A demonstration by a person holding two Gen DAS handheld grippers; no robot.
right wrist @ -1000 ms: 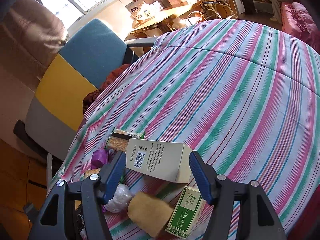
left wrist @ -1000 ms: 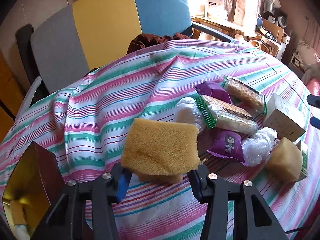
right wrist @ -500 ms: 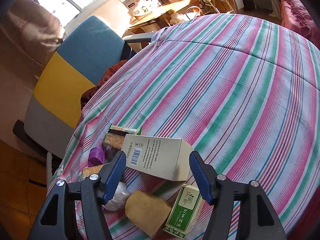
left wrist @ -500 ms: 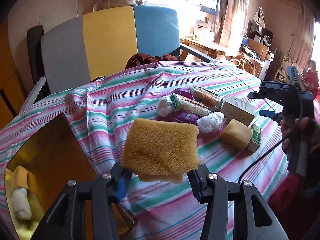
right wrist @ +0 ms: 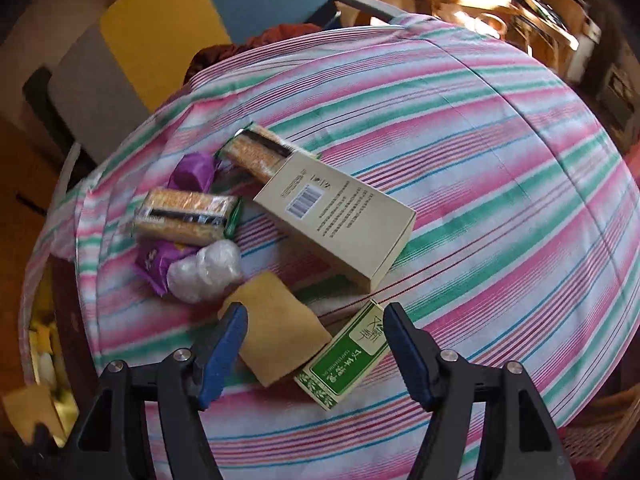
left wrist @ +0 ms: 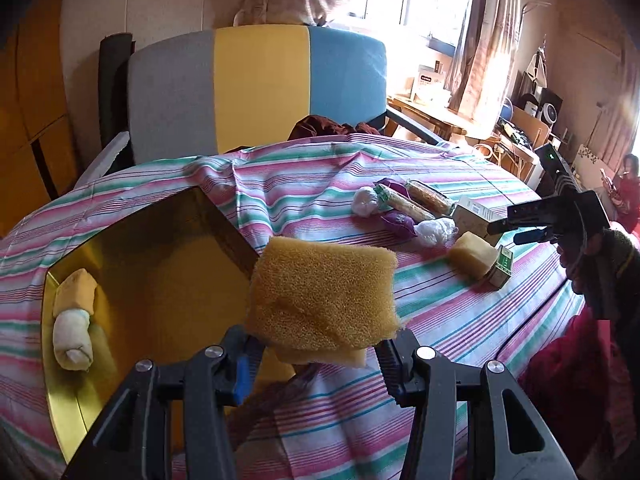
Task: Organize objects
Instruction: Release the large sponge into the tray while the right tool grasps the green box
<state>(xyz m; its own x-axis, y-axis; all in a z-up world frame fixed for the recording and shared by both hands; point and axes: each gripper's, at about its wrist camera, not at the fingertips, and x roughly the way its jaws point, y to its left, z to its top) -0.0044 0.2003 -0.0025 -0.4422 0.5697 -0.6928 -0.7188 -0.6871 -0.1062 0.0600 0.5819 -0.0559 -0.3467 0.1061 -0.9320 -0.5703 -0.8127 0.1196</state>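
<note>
Sponge (left wrist: 324, 296), clenched in the left gripper (left wrist: 316, 354), has travelled from the snack pile to beside the gold box (left wrist: 64, 396), nearly stowed, while the empty right gripper (right wrist: 316, 336) has just widened over the green carton (right wrist: 344, 360).

The sponge (left wrist: 324, 296) looked coarse, open-pored foam, matt yellow. Left of it, the golden box (left wrist: 160, 264) showed a glossy, mirror-smooth lining. Under the sponge, the striped cloth (left wrist: 304, 184) over the surface was thin woven fabric, creased and matt. Right of the sponge lay a matt cream carton (right wrist: 340, 216) of paperboard, a green carton (right wrist: 348, 356) with a slight sheen, crinkly clear plastic wrap (right wrist: 204, 268) and shiny purple foil packets (right wrist: 156, 260). Beyond the sponge, the chair back (left wrist: 256, 88) wore soft matt upholstery.
</note>
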